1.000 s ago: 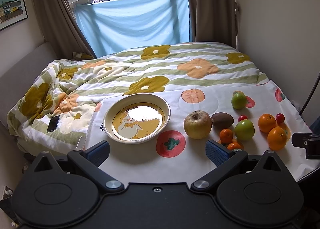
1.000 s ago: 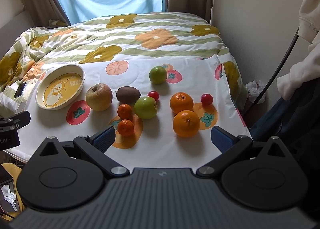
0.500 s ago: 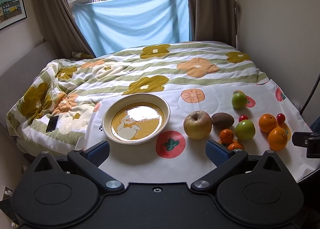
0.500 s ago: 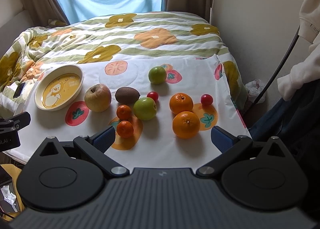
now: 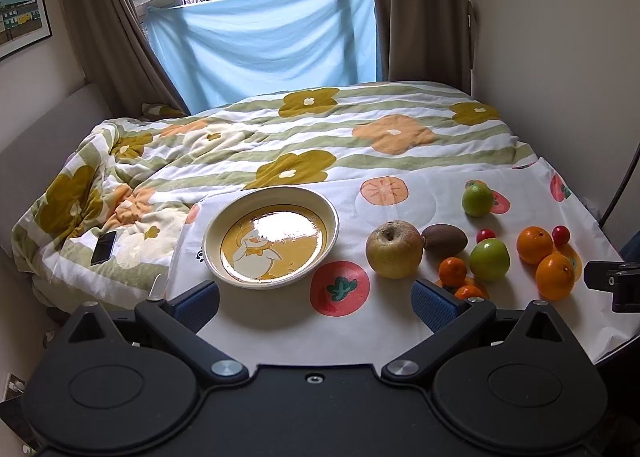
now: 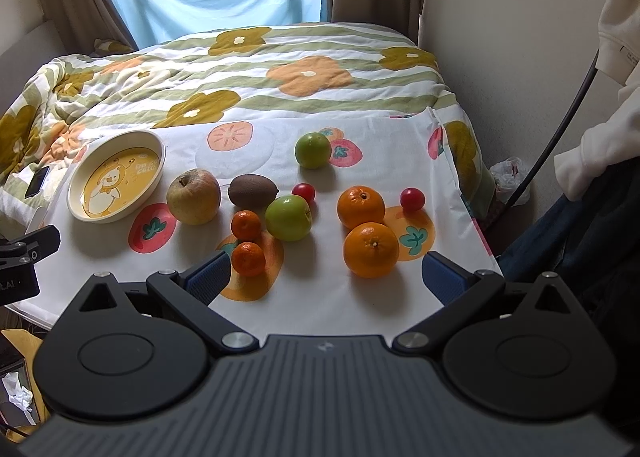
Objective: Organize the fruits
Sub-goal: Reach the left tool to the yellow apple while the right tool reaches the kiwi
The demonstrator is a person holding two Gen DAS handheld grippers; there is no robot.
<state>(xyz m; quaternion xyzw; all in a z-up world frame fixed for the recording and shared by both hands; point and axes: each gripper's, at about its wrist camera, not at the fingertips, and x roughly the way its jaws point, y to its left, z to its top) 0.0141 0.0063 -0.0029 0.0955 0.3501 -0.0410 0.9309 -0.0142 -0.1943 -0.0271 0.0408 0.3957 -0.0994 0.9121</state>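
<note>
Both tools are hanging over the near edge of the cloth [image 6: 340,297], and I think this is because nothing is chosen yet. The left gripper [image 5: 316,299] is spread wide and holding nothing; the plate [image 5: 212,229] is lying just ahead of it, empty, probably waiting to receive the fruits. The right gripper [image 6: 326,279] is also spread wide and empty. All fruits are still lying loose on the cloth, ahead of the right gripper and off to the right of the left one.

Nearest the right gripper, between its fingers, a large orange [image 6: 371,250] with dimpled skin is sitting; a second orange [image 6: 361,206] is touching it behind. By the left finger a small mandarin [image 6: 248,258] is resting, another mandarin [image 6: 246,224] just behind. Further ahead are a smooth green apple [image 6: 288,217], a fuzzy brown kiwi [image 6: 253,190], a dull yellowish apple [image 6: 193,196] with wrinkled skin, and two glossy red cherry tomatoes [image 6: 412,198]. The plate is glossy and shallow, with a duck picture. The round fruits will probably roll easily on this cloth.
</note>
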